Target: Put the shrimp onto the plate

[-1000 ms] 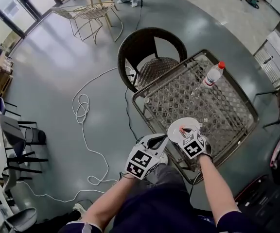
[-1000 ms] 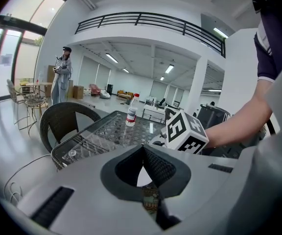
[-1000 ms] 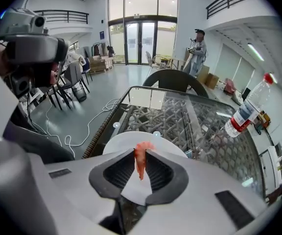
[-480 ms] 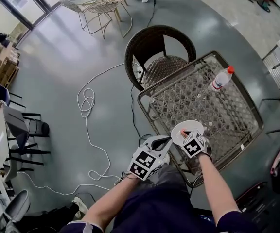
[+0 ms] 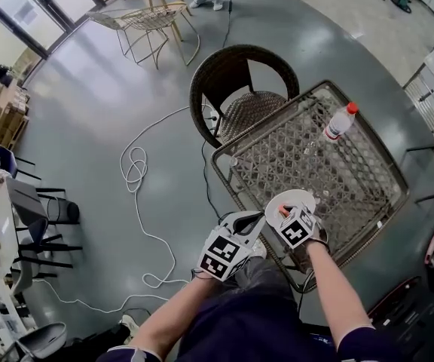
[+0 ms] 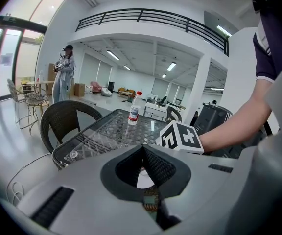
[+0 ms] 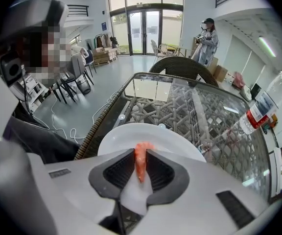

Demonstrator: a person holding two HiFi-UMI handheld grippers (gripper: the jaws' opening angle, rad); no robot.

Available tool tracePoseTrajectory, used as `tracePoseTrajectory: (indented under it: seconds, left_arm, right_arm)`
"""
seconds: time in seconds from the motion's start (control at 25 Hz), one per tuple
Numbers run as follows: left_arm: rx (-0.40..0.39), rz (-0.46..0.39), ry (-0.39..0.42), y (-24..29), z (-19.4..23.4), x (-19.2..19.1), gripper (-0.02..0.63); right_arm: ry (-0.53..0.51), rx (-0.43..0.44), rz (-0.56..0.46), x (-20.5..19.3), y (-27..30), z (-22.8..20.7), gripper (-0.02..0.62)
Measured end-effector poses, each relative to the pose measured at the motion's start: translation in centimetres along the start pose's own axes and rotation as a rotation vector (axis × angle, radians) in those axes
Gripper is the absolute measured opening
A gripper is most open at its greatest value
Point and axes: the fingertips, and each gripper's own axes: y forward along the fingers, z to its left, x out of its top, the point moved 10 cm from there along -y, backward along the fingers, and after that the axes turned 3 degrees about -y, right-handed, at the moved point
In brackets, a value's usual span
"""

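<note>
An orange-pink shrimp (image 7: 140,159) stands upright between the jaws of my right gripper (image 7: 140,164), which is shut on it just above the white plate (image 7: 131,136). In the head view the plate (image 5: 301,199) lies near the front-left corner of the glass-topped wicker table (image 5: 353,179), with the right gripper (image 5: 285,214) over its near rim and the shrimp (image 5: 282,211) a small spot. My left gripper (image 5: 249,225) hovers left of the plate, off the table's edge. Its jaws (image 6: 143,165) meet at the tips with nothing between them.
A plastic water bottle with a red cap (image 5: 336,121) stands at the table's far side. A dark wicker chair (image 5: 236,89) sits behind the table. A white cable (image 5: 130,172) winds over the grey floor. A person (image 6: 63,72) stands far off by other chairs.
The view shifted slightly. Both grippers stay in nearly the same place by the plate, the right still holding the shrimp.
</note>
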Motion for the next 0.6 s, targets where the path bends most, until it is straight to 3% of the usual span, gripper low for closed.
tracePoseTrajectory:
  seconds: [0.2,0.32,0.6]
  left_arm:
    - [-0.042,-0.009,0.029,0.0,1.1,0.7,0.009]
    - [-0.106,-0.019,0.055,-0.3,1.4,1.8,0.009]
    - [-0.261,-0.068,0.117,-1.1,2.0,5.3,0.009]
  right_arm:
    - [0.057,-0.001,-0.025,-0.2,0.3,-0.5,0.074]
    - [0.162,-0.027,-0.067,-0.1,-1.2,-0.7,0.076]
    - [0.45,-0.175,-0.321,1.5,-8.1,-1.7,0.075]
